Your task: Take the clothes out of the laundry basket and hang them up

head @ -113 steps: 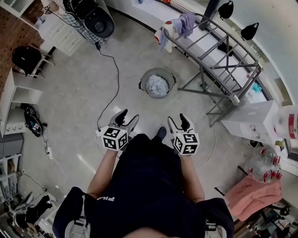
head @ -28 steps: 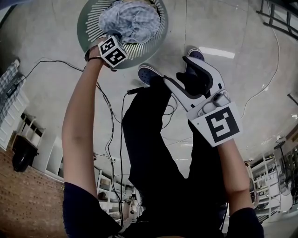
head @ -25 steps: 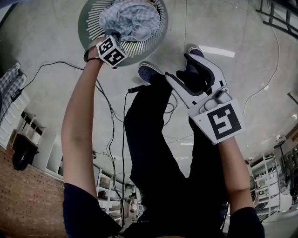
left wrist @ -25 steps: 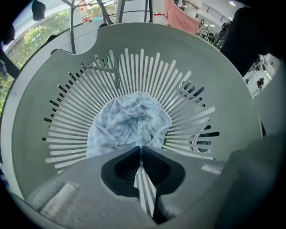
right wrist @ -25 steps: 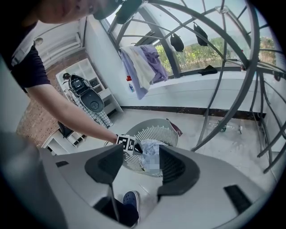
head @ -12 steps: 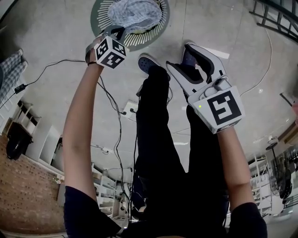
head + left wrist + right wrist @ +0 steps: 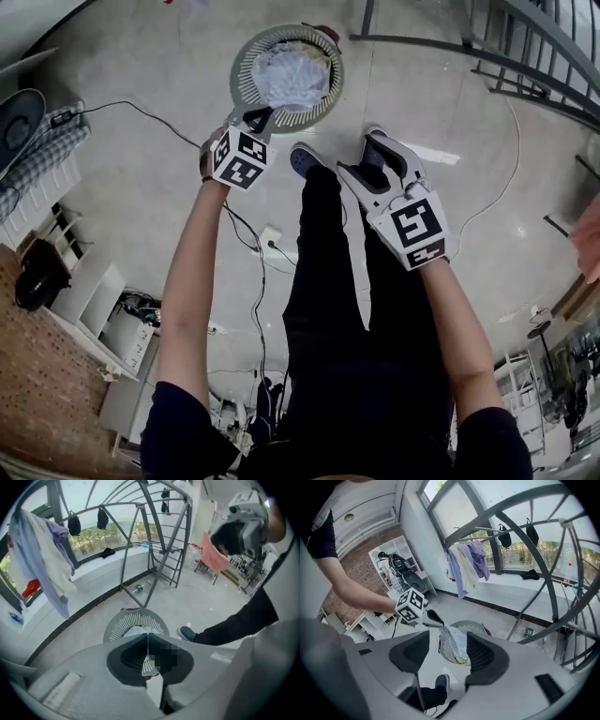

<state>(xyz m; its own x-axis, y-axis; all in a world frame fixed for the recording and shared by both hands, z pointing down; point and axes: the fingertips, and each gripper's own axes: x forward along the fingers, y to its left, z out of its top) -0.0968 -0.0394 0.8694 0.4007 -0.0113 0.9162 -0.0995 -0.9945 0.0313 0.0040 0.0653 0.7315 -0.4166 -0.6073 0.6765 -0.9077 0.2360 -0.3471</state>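
The right gripper (image 7: 445, 654) was held with its fingers apart and nothing between them. The left gripper (image 7: 148, 644) was clamped on a corner of a pale blue garment (image 7: 453, 641), which was stretched up from the laundry basket (image 7: 242, 67) on the floor. Beyond, clothes (image 7: 464, 566) were draped over the drying rack (image 7: 422, 40).
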